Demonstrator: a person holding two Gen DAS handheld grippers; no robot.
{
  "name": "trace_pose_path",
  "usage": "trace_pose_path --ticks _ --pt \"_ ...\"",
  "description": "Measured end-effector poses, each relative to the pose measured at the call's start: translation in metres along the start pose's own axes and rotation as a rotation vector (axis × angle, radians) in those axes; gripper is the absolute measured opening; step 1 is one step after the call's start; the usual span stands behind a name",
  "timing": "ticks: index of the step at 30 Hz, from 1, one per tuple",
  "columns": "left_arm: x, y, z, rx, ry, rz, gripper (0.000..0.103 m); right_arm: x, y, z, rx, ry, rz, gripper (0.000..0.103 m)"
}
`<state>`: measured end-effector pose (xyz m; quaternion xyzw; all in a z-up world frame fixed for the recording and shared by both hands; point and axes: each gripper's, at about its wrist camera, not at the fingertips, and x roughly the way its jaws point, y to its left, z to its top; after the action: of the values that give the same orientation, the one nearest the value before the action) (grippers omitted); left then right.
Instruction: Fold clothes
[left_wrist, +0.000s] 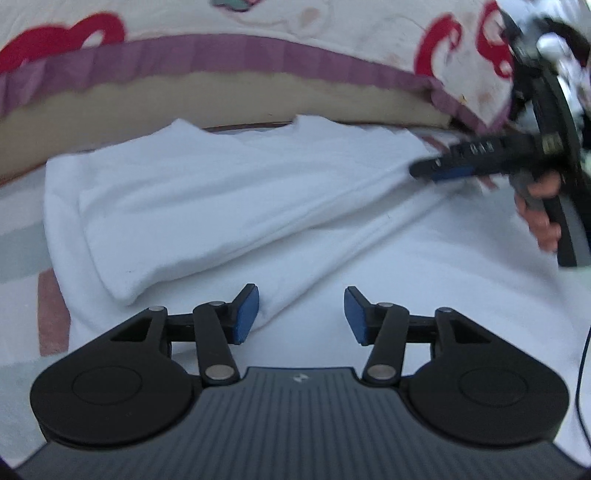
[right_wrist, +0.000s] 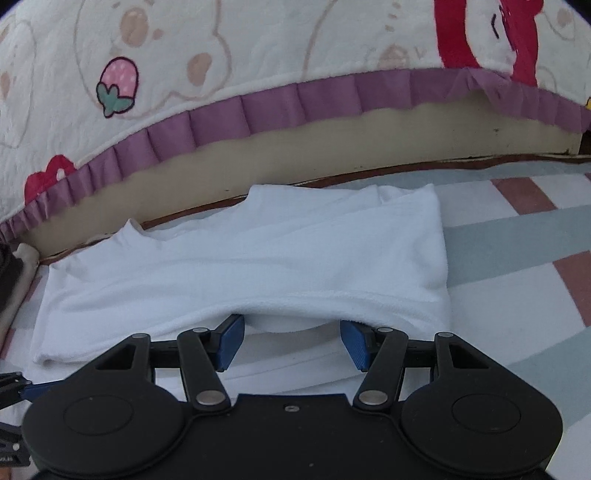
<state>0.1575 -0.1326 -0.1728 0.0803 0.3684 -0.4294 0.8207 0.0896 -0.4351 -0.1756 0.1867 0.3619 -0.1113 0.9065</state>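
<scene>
1. Blue pads (left_wrist: 246, 314) of the left gripper (left_wrist: 301, 314) stand parted — nothing pinched, only white cloth lying beneath the gap.
2. Over on the right gripper (right_wrist: 291, 341), jaws spread wide, their tips tucked just under a folded edge of the white T-shirt (right_wrist: 258, 254), not clamping it.
3. That T-shirt lies partly folded on a striped bedsheet (right_wrist: 517, 236), its collar toward the far edge.
4. Seen from the left wrist view, a hand (left_wrist: 539, 218) grips the right tool's handle at the shirt's right side — blurred.
5. Beyond, a cartoon-print cover (right_wrist: 258, 48) with a purple ruffle (right_wrist: 229, 118) hangs over a beige base.
</scene>
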Motion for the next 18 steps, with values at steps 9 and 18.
trace_pose_path --ticks 9,18 --pt "-0.023 0.006 0.000 -0.032 0.080 0.000 0.049 -0.009 0.003 -0.023 -0.127 0.145 -0.198 0.064" --pt "-0.030 0.036 0.006 -0.183 -0.040 0.144 0.049 -0.036 0.018 -0.030 -0.084 0.008 0.000 0.065"
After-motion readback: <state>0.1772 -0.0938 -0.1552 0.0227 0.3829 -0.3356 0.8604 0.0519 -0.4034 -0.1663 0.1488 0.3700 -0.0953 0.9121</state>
